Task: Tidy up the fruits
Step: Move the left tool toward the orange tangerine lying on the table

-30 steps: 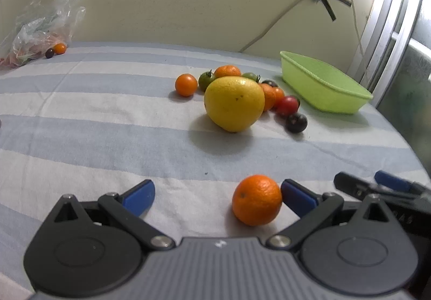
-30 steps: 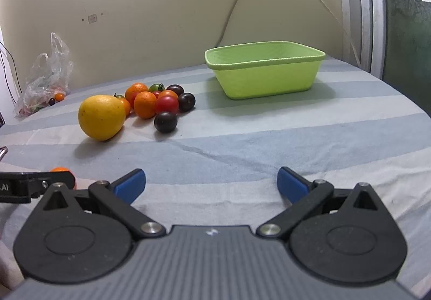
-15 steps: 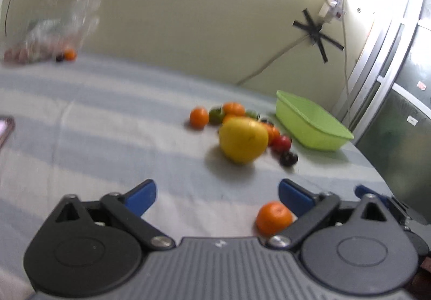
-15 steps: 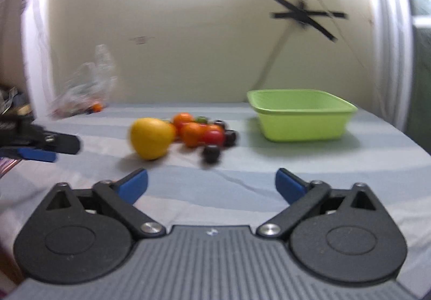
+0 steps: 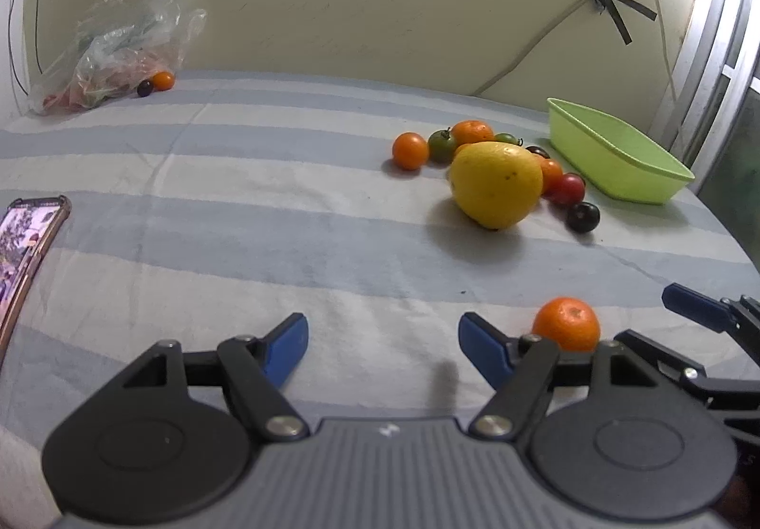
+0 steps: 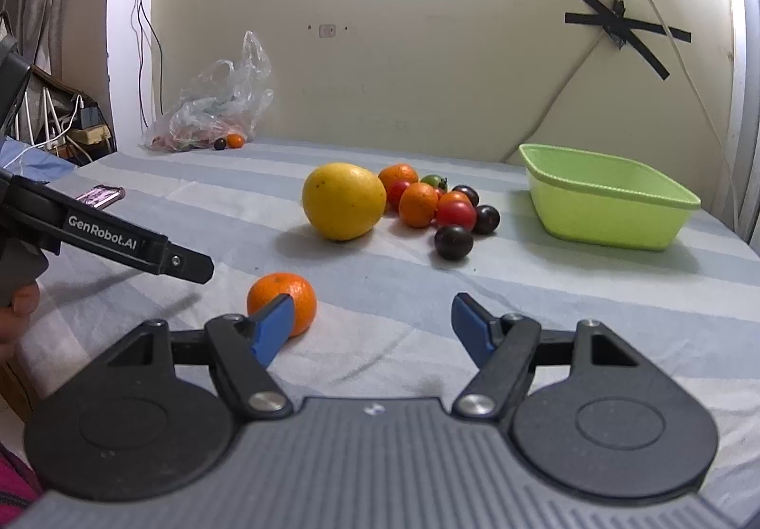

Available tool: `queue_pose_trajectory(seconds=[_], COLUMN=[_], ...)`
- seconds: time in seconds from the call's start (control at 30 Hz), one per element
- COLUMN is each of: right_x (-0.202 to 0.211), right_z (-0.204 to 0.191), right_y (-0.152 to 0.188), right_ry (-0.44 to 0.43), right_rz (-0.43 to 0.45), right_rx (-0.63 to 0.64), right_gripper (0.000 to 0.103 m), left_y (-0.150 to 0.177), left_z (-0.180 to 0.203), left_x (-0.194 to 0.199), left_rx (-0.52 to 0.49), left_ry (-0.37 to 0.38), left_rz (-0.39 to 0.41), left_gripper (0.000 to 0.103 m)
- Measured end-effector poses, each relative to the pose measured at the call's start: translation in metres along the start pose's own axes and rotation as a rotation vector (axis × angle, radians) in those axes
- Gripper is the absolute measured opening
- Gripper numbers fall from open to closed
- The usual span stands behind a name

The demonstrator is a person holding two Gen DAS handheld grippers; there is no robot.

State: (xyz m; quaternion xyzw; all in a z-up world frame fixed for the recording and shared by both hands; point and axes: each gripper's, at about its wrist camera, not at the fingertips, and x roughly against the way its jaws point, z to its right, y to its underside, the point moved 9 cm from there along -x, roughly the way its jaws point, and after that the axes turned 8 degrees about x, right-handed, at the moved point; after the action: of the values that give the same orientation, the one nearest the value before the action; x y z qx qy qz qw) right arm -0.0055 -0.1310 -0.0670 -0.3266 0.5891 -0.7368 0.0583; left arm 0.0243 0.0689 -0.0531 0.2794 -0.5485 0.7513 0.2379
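On the striped cloth (image 5: 237, 215): fruit lay loose and the green tub (image 6: 603, 201) stood bare inside as far as its visible part showed, so sorting was judged barely begun.
Left claw (image 5: 382, 341): jaws part-way and closing, with only cloth between them; it held nothing.
Right claw (image 6: 370, 322): jaws part-way and closing, also holding nothing.
Lone tangerine (image 6: 281, 303): sat apart from the pile, between the 2 claws; it lay just outside the left claw's right finger, and the right claw's left fingertip (image 6: 273, 324) overlapped it in the right wrist view, though contact could not be told.
Risk 1: either closing finger might have nudged the round tangerine, which would likely roll on the cloth.
Risk 2: both claws were near the same fruit, so they might have knocked together.
Risk 3: a jaw shut before being centred would have closed on nothing or pinched the cloth.
Fruit pile: 1 big yellow fruit (image 5: 496, 184) lay in front of small orange, red, green and dark fruits, near the tub; it blocked a straight reach to those behind it.
Dark fruit (image 6: 453, 242): lay at the pile's near edge, easily bumped.
Other things: a phone (image 5: 28, 244) at the cloth's left edge, a plastic bag (image 5: 123, 49) with 2 small fruits by the wall, a cable and taped cross on the wall.
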Motion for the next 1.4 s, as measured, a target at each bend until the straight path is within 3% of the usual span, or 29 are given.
queue_pose_trajectory(seconds=[0.4,0.8,1.4], right_x=[-0.011,-0.010,-0.010], right_z=[0.004,0.004,0.000], right_y=[0.017,0.016,0.015], right_ry=[0.000,-0.012,-0.015], right_rz=[-0.083,-0.080,-0.091], right_rx=[-0.041,-0.031,-0.010], right_gripper=[0.075,0.076,0.080], left_y=[0.000,0.000,0.004], left_z=[0.002,0.006,0.018], left_x=[-0.003,-0.006,-0.005], left_rx=[-0.037,-0.066,-0.097], left_ry=[-0.027,-0.041,0.007], left_rz=[0.011,0.018,0.031], left_gripper=[0.074,0.075,0.073])
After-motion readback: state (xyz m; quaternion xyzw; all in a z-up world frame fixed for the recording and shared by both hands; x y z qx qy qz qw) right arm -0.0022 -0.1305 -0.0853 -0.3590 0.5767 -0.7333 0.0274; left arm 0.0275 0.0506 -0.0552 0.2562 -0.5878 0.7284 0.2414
